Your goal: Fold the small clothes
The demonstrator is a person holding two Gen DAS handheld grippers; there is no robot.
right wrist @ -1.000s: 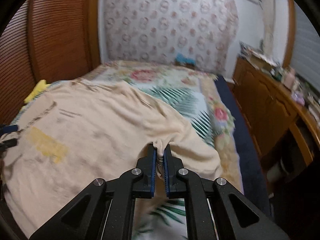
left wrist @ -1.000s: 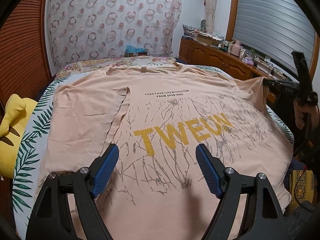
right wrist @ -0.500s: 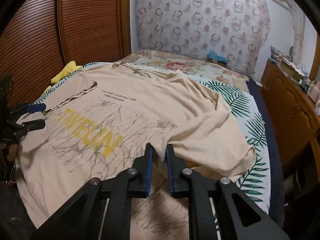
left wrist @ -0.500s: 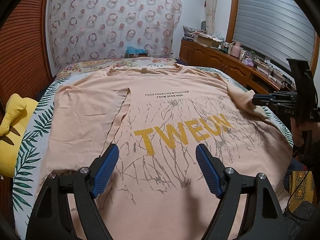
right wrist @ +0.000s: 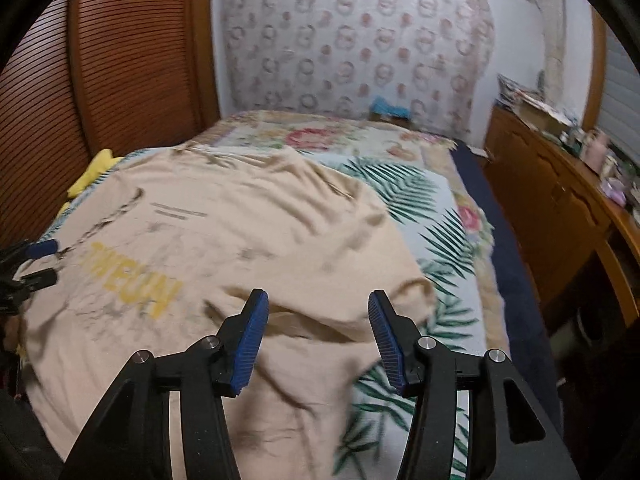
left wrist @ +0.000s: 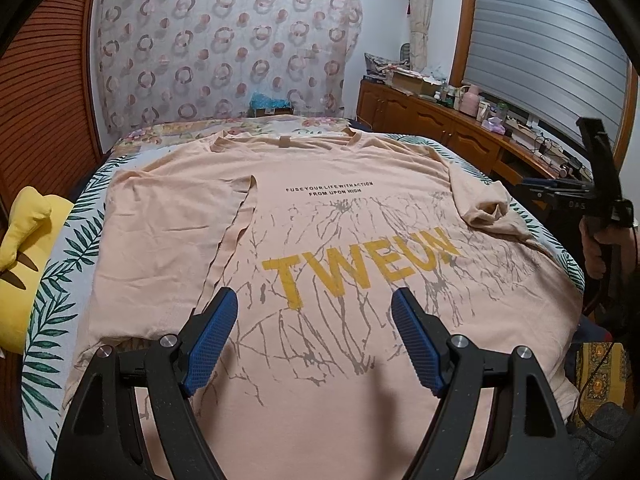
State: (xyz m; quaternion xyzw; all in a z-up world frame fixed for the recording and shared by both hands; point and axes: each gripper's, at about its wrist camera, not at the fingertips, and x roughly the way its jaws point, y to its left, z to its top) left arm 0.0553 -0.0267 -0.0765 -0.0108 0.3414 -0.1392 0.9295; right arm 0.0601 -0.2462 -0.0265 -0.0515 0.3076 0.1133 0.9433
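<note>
Presently, the peach T-shirt (left wrist: 328,240) lies spread face up on the bed (left wrist: 52,280), collar toward the far curtain, yellow "TWEUN" print uppermost. This flat layout suits folding: both side edges stay reachable from the near end. The sleeve on the picture's left (left wrist: 168,232) is already laid inward over the body, so one side fold appears done. The opposite sleeve (left wrist: 486,210) rests in a loose crumpled heap on the shirt's right shoulder, not flattened.

The left gripper (left wrist: 314,342) hovers above the lower hem with jaws standing wide and nothing between its pads (left wrist: 210,338); it appears to be waiting its turn rather than working. The right gripper (right wrist: 316,332) hangs over the right sleeve area, its jaws opening, with cloth below them but no fabric pinched between the pads (right wrist: 250,338). In the left wrist view it shows at the right edge, carried by a hand (left wrist: 596,248), just beside the heaped sleeve.

Against the frame one second earlier, the right gripper differs: it then had the sleeve cloth clamped and lifted outward off the bed edge. The sleeve has since been brought inward and let go onto the shirt. The left gripper and the folded left sleeve are unchanged. A yellow plush toy (left wrist: 20,248) sits at the bed's left edge, clear of the work.
</note>
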